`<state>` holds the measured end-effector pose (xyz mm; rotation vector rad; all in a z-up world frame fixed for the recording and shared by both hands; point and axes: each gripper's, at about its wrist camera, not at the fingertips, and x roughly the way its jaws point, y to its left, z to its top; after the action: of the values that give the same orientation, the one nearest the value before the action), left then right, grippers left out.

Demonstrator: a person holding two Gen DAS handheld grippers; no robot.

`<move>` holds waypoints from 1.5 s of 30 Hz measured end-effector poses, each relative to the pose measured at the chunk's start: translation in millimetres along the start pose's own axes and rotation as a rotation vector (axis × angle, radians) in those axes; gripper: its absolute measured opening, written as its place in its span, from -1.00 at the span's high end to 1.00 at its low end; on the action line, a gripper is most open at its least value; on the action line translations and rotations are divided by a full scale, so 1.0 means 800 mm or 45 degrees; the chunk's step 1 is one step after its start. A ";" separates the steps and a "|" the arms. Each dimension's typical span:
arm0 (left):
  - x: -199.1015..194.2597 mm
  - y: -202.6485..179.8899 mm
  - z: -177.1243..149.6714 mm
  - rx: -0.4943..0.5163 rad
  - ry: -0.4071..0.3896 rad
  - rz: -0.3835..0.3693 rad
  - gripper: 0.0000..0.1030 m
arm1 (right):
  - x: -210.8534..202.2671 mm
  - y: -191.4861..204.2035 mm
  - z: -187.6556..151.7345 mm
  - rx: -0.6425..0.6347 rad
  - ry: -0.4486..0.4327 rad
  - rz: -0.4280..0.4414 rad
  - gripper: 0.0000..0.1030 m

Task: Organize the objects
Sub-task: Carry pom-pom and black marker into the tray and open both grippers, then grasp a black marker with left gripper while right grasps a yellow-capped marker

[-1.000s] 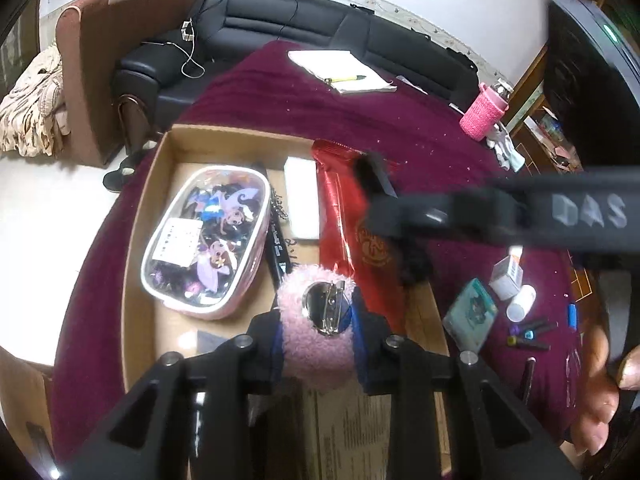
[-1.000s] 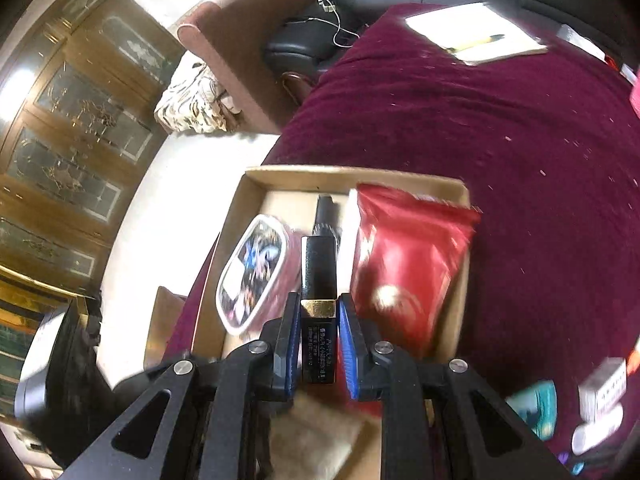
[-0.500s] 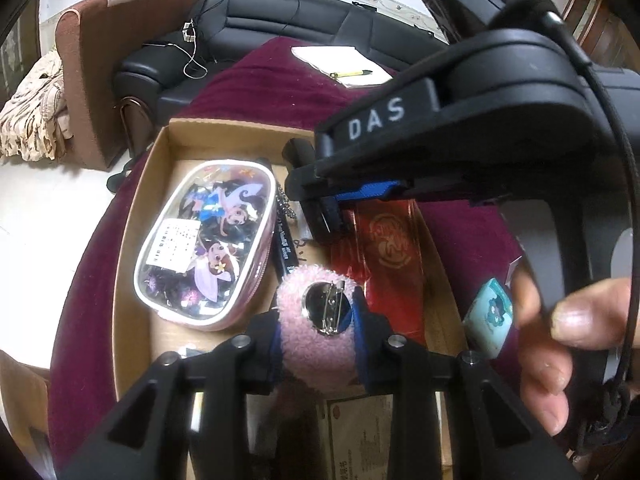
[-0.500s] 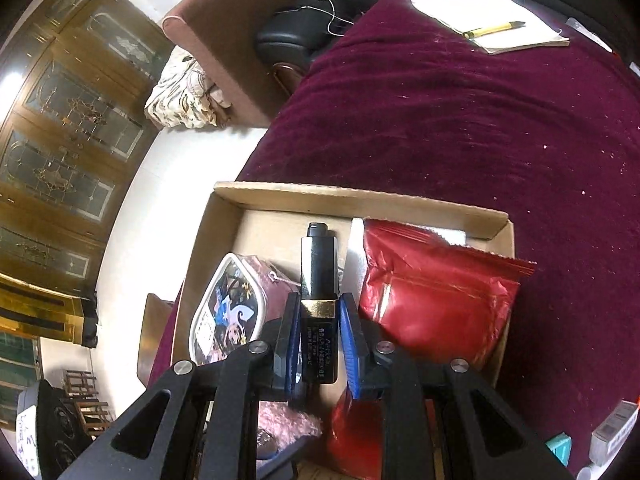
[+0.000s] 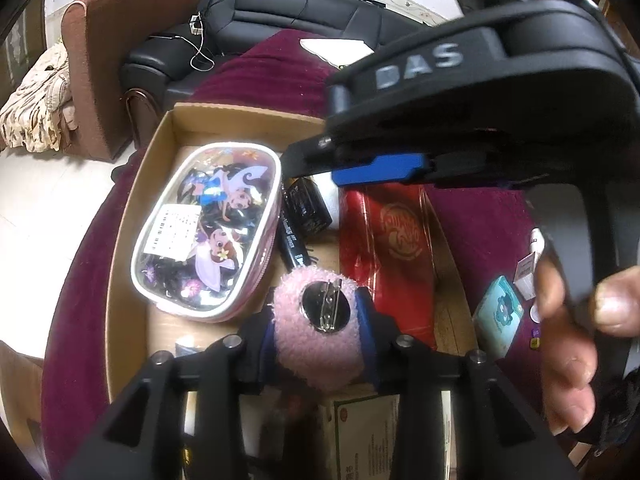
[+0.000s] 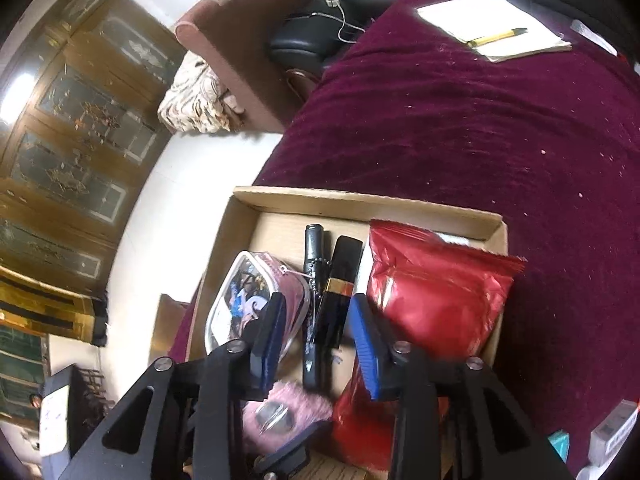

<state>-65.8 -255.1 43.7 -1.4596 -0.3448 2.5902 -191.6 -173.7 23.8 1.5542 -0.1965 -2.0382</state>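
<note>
A cardboard box [image 5: 124, 216] sits on the maroon table. It holds a clear cartoon pouch [image 5: 204, 228], a red foil packet [image 5: 392, 248] and a black pen-like tube [image 6: 314, 264]. My left gripper [image 5: 320, 332] is shut on a fluffy pink brooch [image 5: 316, 344] with a metal pin back, low over the box's near part. My right gripper [image 6: 318, 344] is open over the box. A black and gold tube [image 6: 340, 280] lies between its fingers, beside the red packet [image 6: 432, 292]. The right gripper's body [image 5: 460, 112] fills the upper right of the left wrist view.
Small items lie on the cloth right of the box: a teal card [image 5: 500, 312] and a white box [image 5: 528, 268]. A notepad with a pen [image 6: 496, 36] lies at the table's far side. A black sofa [image 5: 280, 20] and brown armchair [image 5: 104, 52] stand beyond.
My right gripper came down into the box, opened and let go of the black and gold tube. My left gripper still holds the pink brooch and moved little.
</note>
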 end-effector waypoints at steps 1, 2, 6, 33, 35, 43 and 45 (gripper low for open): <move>0.000 0.000 0.000 -0.002 0.001 -0.001 0.22 | -0.007 -0.002 -0.004 0.013 -0.009 0.015 0.19; 0.000 0.001 0.000 -0.006 0.003 0.000 0.13 | -0.011 -0.004 -0.007 0.020 -0.015 0.024 0.16; -0.006 0.000 -0.002 -0.015 0.000 0.002 0.07 | -0.035 -0.014 -0.023 0.062 -0.042 0.047 0.10; -0.047 -0.142 -0.056 0.283 0.010 -0.137 -0.03 | -0.201 -0.250 -0.238 0.554 -0.226 -0.037 -0.06; -0.038 -0.173 -0.076 0.366 0.066 -0.194 -0.03 | -0.222 -0.282 -0.260 0.640 -0.254 -0.055 -0.07; 0.000 -0.287 -0.167 0.673 0.278 -0.320 -0.03 | -0.267 -0.327 -0.322 0.724 -0.286 -0.070 -0.10; 0.008 -0.302 -0.176 0.700 0.287 -0.305 -0.03 | -0.273 -0.332 -0.331 0.715 -0.282 -0.077 -0.10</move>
<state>55.2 -3.4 33.3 -1.3786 0.1973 2.0740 -1.2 215.6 7.3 1.6491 -0.8796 -2.3287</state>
